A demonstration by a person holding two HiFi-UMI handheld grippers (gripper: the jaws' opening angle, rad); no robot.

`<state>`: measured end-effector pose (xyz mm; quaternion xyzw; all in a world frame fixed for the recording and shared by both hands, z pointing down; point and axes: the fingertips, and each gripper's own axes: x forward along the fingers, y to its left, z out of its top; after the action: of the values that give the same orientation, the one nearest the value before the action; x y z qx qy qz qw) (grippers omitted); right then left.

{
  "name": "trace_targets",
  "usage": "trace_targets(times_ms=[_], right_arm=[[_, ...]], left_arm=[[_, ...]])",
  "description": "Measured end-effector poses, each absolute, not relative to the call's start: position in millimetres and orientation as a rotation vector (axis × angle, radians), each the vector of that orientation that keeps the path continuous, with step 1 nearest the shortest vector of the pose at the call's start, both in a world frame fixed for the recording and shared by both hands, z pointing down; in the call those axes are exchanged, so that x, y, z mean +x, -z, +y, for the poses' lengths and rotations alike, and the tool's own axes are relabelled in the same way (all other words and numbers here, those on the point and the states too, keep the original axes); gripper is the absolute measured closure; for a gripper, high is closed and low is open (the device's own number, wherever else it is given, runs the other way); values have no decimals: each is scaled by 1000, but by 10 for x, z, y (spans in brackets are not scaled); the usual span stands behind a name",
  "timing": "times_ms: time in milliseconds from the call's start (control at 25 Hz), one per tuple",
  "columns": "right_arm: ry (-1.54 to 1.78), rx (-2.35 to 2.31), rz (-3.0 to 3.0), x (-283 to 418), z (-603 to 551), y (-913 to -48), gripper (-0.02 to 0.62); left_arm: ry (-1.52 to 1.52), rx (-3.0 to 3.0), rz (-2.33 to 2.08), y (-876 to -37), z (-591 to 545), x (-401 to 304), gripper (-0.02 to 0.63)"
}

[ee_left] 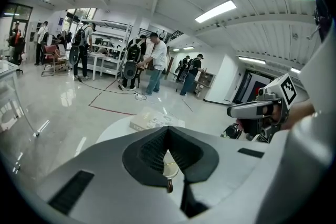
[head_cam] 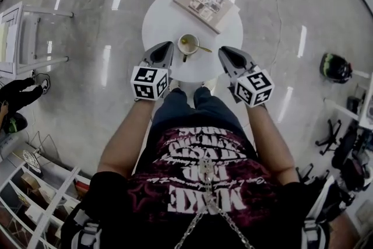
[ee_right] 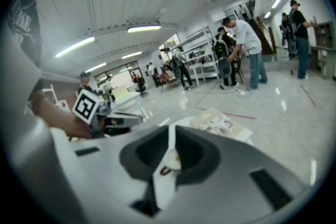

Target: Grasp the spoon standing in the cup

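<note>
A small cup (head_cam: pixel 188 43) stands near the front edge of the round white table (head_cam: pixel 166 17), with a thin gold spoon (head_cam: pixel 201 48) leaning out of it to the right. My left gripper (head_cam: pixel 168 45) hovers just left of the cup, jaws together and holding nothing. To the cup's right, my right gripper (head_cam: pixel 223 50) is likewise shut and empty. In the left gripper view the cup (ee_left: pixel 169 168) shows through the hollow behind the jaw tips of the left gripper (ee_left: pixel 168 129). The right gripper view shows the cup (ee_right: pixel 171 160) the same way below the right gripper (ee_right: pixel 171 128).
A book (head_cam: pixel 205 3) lies at the table's far side. A white rack (head_cam: pixel 29 32) stands at the left and a helmet (head_cam: pixel 335 67) lies on the floor at the right. My knees sit under the table's near edge. Several people stand far off.
</note>
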<state>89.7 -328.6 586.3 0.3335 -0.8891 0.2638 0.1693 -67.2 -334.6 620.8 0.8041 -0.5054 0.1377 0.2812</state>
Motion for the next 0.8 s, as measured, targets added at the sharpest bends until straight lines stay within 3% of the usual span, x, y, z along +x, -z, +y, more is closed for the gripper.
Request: trace_targets(times_ms=[160, 240, 800], right_arm=[[-773, 906, -2501, 898, -3319, -6049, 549], [-794, 885, -2491, 898, -3347, -6139, 473], [-961, 805, -2276, 961, -3238, -7103, 471]], left_arm=[[-388, 2134, -1348, -6353, -3363, -637, 581], [-392, 2126, -1349, -6410, -3383, -630, 581], [-422, 2065, -1329, -6877, -3350, -520, 581]])
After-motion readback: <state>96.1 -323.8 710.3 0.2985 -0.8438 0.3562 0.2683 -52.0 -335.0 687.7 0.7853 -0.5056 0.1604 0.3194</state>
